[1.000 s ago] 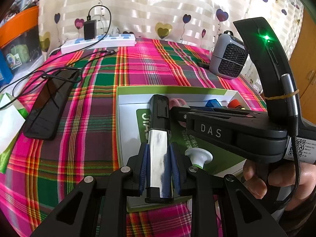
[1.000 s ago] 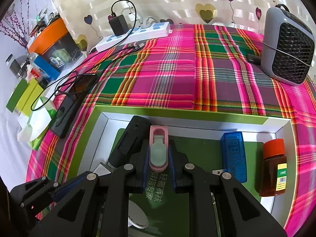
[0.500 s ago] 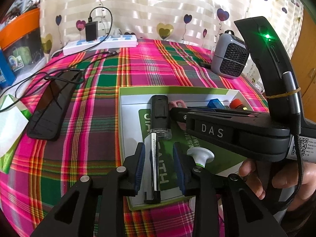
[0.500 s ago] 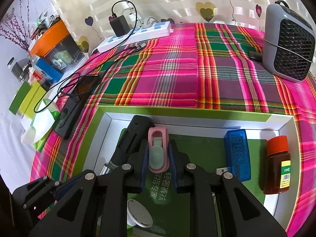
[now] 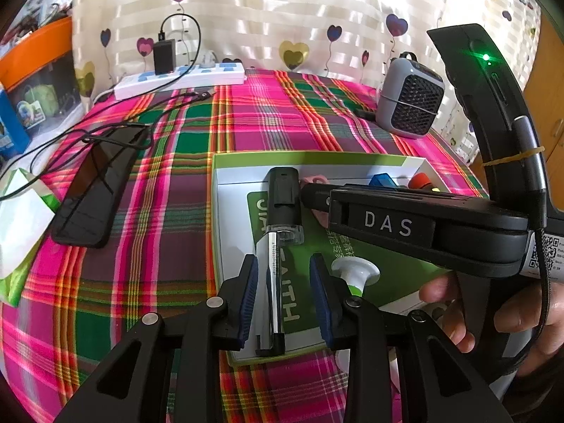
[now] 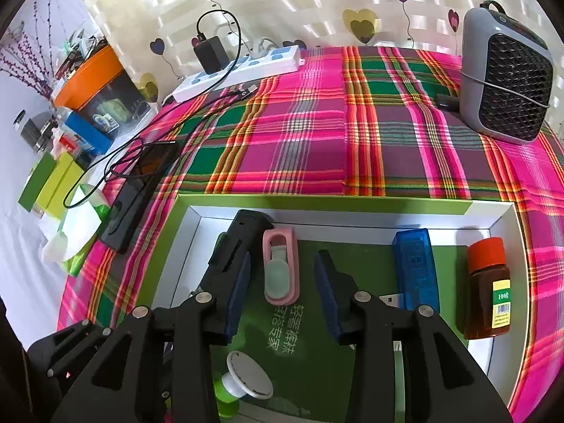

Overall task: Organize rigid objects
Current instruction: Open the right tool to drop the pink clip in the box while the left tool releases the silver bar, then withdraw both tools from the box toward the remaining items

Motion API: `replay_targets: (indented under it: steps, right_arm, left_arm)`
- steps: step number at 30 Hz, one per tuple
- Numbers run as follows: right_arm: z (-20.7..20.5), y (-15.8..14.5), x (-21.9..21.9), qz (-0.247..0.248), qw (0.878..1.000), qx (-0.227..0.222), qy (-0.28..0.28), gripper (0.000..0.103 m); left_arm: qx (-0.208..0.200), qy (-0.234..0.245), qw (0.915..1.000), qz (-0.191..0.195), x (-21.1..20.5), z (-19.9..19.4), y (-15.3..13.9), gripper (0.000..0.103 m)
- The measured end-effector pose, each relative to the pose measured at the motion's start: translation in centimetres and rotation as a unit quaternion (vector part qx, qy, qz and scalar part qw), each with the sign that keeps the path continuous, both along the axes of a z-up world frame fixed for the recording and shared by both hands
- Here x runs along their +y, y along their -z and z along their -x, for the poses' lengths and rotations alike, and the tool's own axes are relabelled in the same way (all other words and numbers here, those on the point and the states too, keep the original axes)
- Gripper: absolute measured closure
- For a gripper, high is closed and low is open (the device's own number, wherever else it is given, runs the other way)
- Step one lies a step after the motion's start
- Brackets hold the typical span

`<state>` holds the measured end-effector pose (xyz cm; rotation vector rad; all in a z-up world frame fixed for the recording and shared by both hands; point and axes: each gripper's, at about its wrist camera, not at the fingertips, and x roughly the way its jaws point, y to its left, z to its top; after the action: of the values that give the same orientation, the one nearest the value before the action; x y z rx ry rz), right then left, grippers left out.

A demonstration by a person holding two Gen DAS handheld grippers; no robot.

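A shallow green-and-white box (image 5: 225, 232) (image 6: 331, 206) lies on the plaid tablecloth. In it a black-and-silver shaver (image 5: 276, 246) lies lengthwise between the blue pads of my left gripper (image 5: 284, 298), whose jaws are opening and no longer press on it. In the right wrist view a pink clip-shaped item (image 6: 281, 269) lies flat in the box between the pads of my right gripper (image 6: 282, 292), whose jaws are opening with gaps on both sides. A blue case (image 6: 416, 268), an amber bottle with a red cap (image 6: 488, 289) and a white-capped green piece (image 6: 243, 375) also rest in the box.
A grey mesh-fronted heater (image 6: 507, 77) stands at the back right. A white power strip (image 5: 179, 79) with a black charger sits at the back, cables trailing to a black phone-like slab (image 5: 95, 190) on the left. A tissue pack (image 5: 17, 225) lies at the left edge.
Both grippers went from shut to open. The shaver dropped out of the left pads and lies on its side in the box; the pink item lies freed between the right pads.
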<state>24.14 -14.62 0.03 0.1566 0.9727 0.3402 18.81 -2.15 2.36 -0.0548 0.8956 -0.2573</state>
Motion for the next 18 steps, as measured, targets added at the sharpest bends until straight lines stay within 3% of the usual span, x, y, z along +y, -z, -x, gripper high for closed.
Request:
replay_targets:
  steps: [18]
  right_arm:
    - [3.1,-0.9,-0.4,0.012,1.000,-0.024,0.005,0.063]
  left_arm:
    - [-0.017,-0.006,0.9998,-0.003,0.1,2.7,-1.4,0.070]
